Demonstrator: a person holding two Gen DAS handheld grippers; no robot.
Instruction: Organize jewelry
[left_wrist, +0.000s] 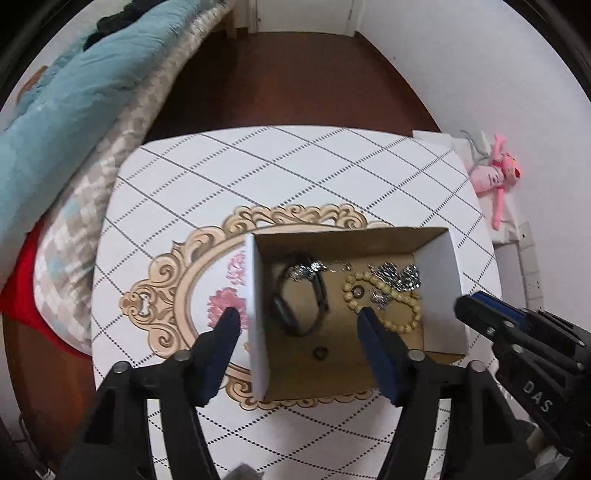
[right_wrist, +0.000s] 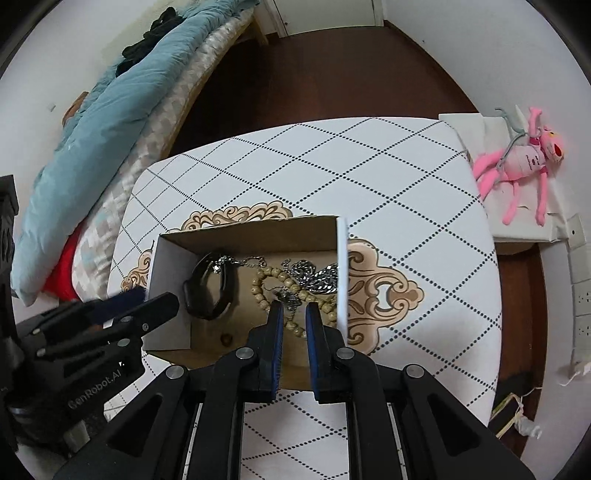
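An open cardboard box (left_wrist: 439, 280) (right_wrist: 166, 266) sits on the table and holds jewelry: a black band (left_wrist: 295, 314) (right_wrist: 207, 295), a tan bead bracelet (left_wrist: 391, 295) (right_wrist: 273, 288) and silver chains (left_wrist: 399, 275) (right_wrist: 314, 277). My left gripper (left_wrist: 299, 325) is open, its fingers astride the box's left wall. My right gripper (right_wrist: 294, 314) hovers over the beads with a narrow gap between its jaws and nothing held. It shows at the box's right wall in the left wrist view (left_wrist: 476, 306).
The table (right_wrist: 406, 206) has a white diamond-pattern cloth with a floral medallion (left_wrist: 207, 280). A bed with a teal quilt (left_wrist: 74, 96) lies to the left. A pink plush toy (right_wrist: 524, 162) lies on a white stand to the right.
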